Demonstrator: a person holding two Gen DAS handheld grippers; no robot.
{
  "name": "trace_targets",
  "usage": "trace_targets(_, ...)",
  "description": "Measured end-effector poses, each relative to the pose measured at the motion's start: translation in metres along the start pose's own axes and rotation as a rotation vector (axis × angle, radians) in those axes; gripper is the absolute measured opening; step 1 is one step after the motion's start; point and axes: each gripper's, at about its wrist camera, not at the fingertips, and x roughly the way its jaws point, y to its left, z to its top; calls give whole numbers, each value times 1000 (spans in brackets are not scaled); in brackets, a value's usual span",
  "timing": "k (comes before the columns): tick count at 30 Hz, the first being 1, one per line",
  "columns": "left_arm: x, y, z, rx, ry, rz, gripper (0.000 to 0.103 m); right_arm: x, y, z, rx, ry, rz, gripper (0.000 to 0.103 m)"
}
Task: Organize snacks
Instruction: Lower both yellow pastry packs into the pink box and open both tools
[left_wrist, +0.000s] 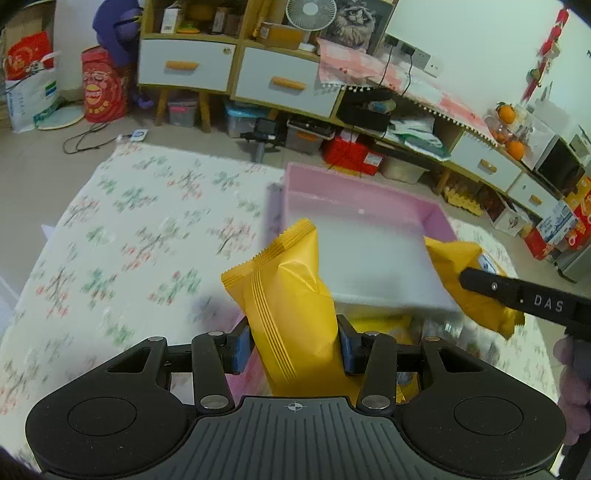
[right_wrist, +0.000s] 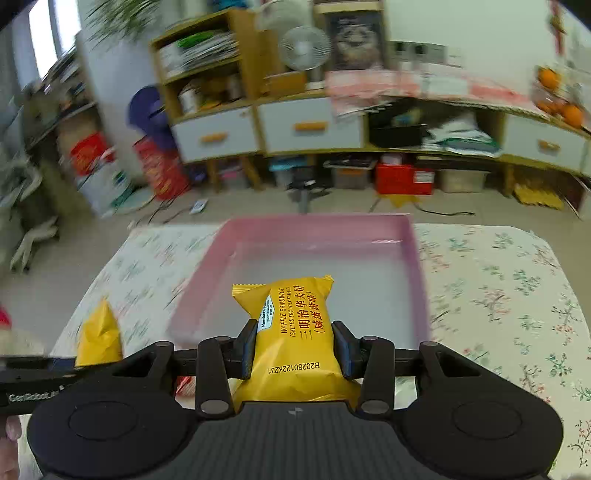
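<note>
My left gripper (left_wrist: 293, 347) is shut on a yellow snack packet (left_wrist: 288, 295), which stands up between the blue pads, lifted above the flowered tablecloth (left_wrist: 129, 236). Behind it lies a pink tray (left_wrist: 439, 218) with a pale floor. At the right edge of the left wrist view, the other gripper's black finger (left_wrist: 517, 291) pinches a second yellow packet (left_wrist: 461, 266). In the right wrist view my right gripper (right_wrist: 297, 349) is shut on that yellow waffle sandwich packet (right_wrist: 295, 332), held over the near edge of the pink tray (right_wrist: 417, 258). The left gripper's packet (right_wrist: 98, 334) shows at lower left.
Under the left gripper more yellow packets (left_wrist: 380, 325) lie beside a pink container edge (left_wrist: 243, 384). Beyond the table stand wooden cabinets with white drawers (left_wrist: 188, 64), storage boxes on the floor, a red box (right_wrist: 404, 179) and oranges (left_wrist: 508, 114). A person's hand (left_wrist: 572, 380) holds the right tool.
</note>
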Motion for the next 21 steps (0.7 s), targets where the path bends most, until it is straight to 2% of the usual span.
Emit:
trace_targets(4,19,-18,22,33,-31,-18,42,8,-25,2,99,-47,3,11)
trace_targets(8,41,-39,39,94,-52,-41,42,22,-37,3,125,-61,1,11)
trace_targets(13,66,-60,44,194,-92,-11,42,39,-48,3,149,-60,-2,11)
trace_targets(21,99,-59,44,162,-103,2,42,54,-53,0,148,-64,-16,11)
